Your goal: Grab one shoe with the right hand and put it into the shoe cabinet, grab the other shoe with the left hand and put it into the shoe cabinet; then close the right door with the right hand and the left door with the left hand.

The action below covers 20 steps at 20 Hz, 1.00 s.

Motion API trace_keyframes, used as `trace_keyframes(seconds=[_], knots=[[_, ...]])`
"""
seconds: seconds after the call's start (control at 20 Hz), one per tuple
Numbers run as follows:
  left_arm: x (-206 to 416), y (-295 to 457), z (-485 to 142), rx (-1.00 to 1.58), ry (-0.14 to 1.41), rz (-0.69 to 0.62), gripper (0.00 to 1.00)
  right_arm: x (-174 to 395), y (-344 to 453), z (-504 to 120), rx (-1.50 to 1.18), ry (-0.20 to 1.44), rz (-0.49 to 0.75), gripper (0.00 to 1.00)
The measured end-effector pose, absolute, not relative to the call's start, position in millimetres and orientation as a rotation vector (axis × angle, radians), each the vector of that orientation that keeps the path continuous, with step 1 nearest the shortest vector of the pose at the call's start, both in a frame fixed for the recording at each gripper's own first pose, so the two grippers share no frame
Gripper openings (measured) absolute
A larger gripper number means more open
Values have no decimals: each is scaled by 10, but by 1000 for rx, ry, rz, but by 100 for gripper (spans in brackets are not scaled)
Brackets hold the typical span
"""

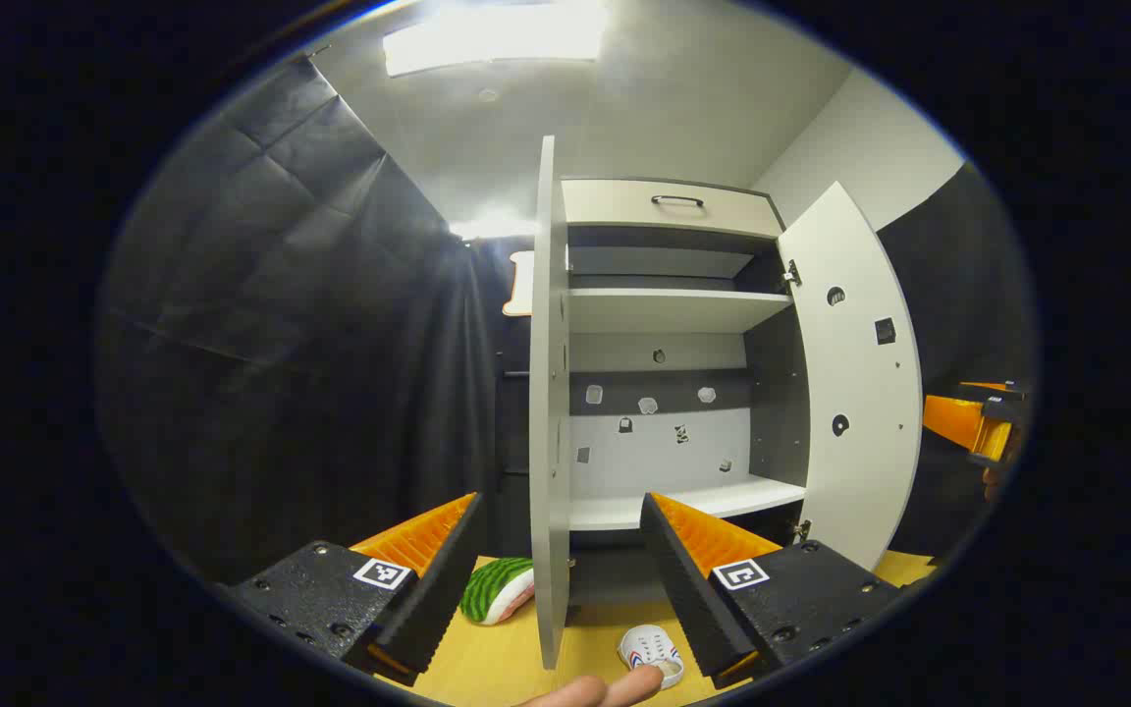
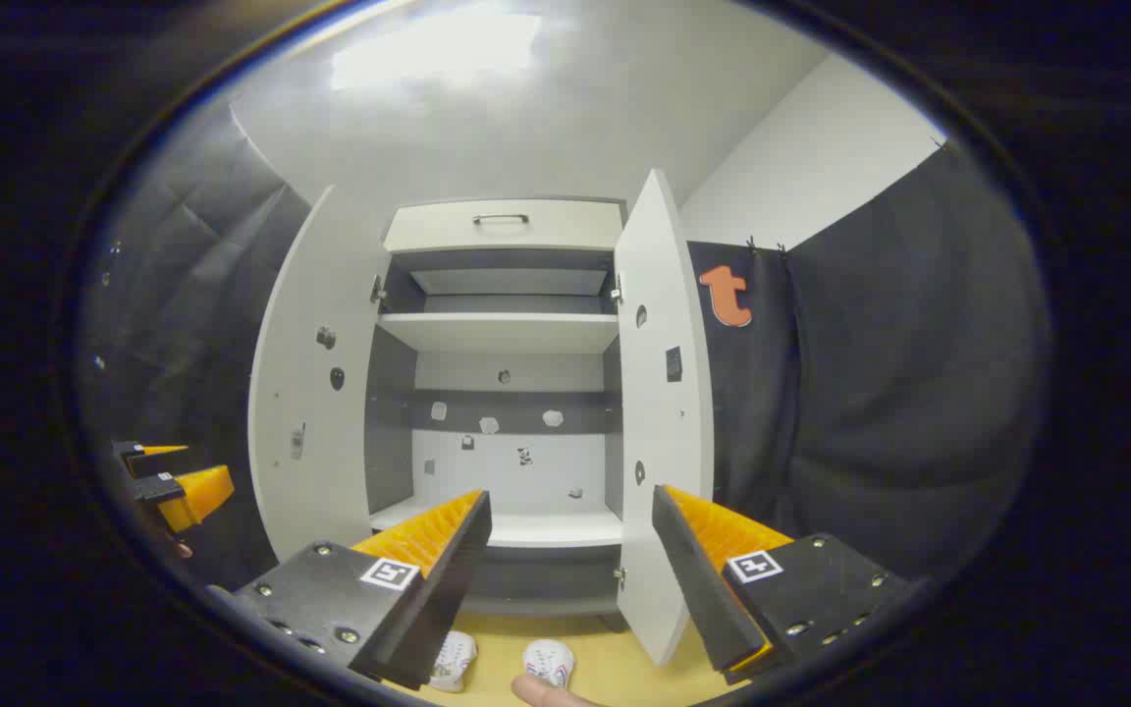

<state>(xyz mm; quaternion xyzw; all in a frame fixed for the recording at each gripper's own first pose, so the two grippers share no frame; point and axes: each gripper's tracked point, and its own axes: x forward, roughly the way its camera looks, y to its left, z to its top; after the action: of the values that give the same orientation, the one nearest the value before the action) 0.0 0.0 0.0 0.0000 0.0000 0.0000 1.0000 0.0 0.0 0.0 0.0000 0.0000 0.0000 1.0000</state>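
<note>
Shoes come first, and neither gripper has one: the right gripper [image 2: 570, 550] holds its fingers wide apart with nothing between them, and the left gripper [image 1: 561, 555] is likewise spread and empty. Below the right gripper's fingers, a pair of small white shoes [image 2: 548, 661] sits on the yellow floor [image 2: 615, 658] just in front of the shoe cabinet [image 2: 507, 393]; the left gripper view picks up one white shoe [image 1: 652, 653] close to a fingertip [image 1: 624, 684] of the holding hand. Outward from there, the left door [image 1: 548, 393] stands edge-on between the left gripper's fingers, and the right door [image 2: 662, 393] swings open by the right gripper. A green striped object [image 1: 495, 587] lies on the floor beyond the left door. Both doors are open and the lower shelf [image 2: 516, 528] looks bare, so my guess is the task sits at its very start. The risk: the shoes lie low and near each other, so a reaching gripper could nudge one aside, or clip a door edge on the way down.
</note>
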Motion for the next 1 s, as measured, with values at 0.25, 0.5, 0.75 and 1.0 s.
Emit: trace_keyframes(seconds=[0.25, 0.5, 0.75, 1.0], knots=[[-28, -36, -30, -17, 8, -5, 96, -55, 107, -97, 10, 22, 56, 98], [-71, -76, -41, -9, 5, -21, 96, -87, 124, -47, 14, 2, 65, 98], [-93, -79, -79, -14, 1, -19, 96, -74, 114, -82, -15, -10, 29, 98], [-141, -125, -198, -31, 11, -31, 96, -147, 226, -168, 6, -47, 49, 100]])
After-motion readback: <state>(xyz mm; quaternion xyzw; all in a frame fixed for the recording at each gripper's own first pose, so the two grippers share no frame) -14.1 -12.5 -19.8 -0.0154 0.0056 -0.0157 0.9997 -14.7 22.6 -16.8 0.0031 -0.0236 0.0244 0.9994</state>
